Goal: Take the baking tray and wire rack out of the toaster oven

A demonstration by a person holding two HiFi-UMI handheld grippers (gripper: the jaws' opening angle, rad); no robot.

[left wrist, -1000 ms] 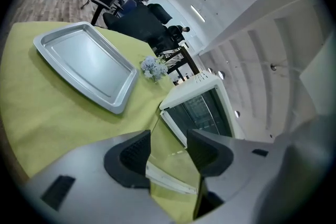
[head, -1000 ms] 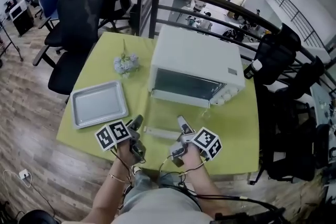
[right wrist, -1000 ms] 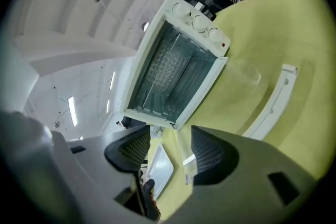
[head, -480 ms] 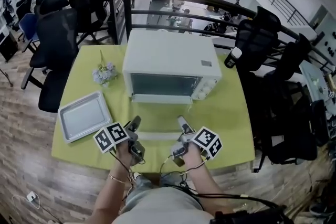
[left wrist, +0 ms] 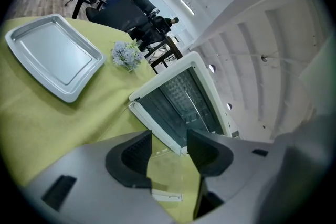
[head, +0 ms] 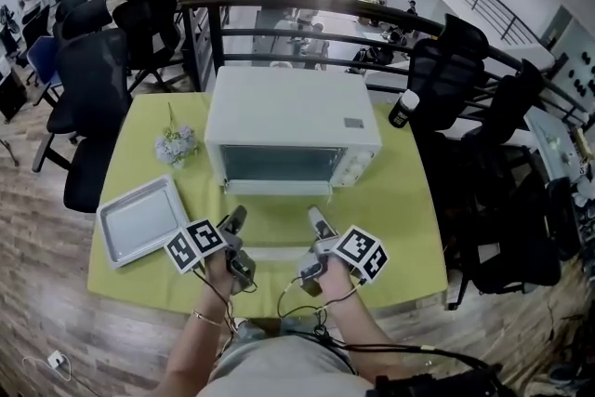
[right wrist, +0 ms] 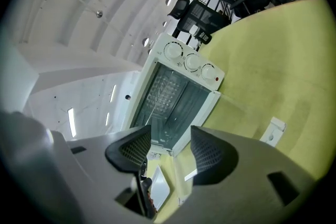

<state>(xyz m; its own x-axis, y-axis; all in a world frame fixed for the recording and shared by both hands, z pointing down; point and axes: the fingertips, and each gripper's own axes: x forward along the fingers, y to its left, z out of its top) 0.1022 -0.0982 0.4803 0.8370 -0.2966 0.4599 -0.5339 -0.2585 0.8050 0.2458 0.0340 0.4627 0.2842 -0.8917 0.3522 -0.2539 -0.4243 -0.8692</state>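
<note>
Flat silver metal baking tray (head: 139, 220) lies far left on the yellow-green tablecloth (head: 400, 200), already out. Left gripper (head: 235, 218): fingers (left wrist: 134, 157) spread, nothing between them. Within the last second the white boxy toaster oven (head: 293, 112) has come square ahead of us (door down). We make out the thin metal wire rack (right wrist: 164, 91) inside, so we judge it next. Right gripper (head: 316, 220): fingers (right wrist: 210, 157) spread, empty.

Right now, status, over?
Left gripper, right gripper open, empty. Silver baking tray on green table; wire rack seemingly inside white toaster oven. Glass door down; nothing blocking.
</note>
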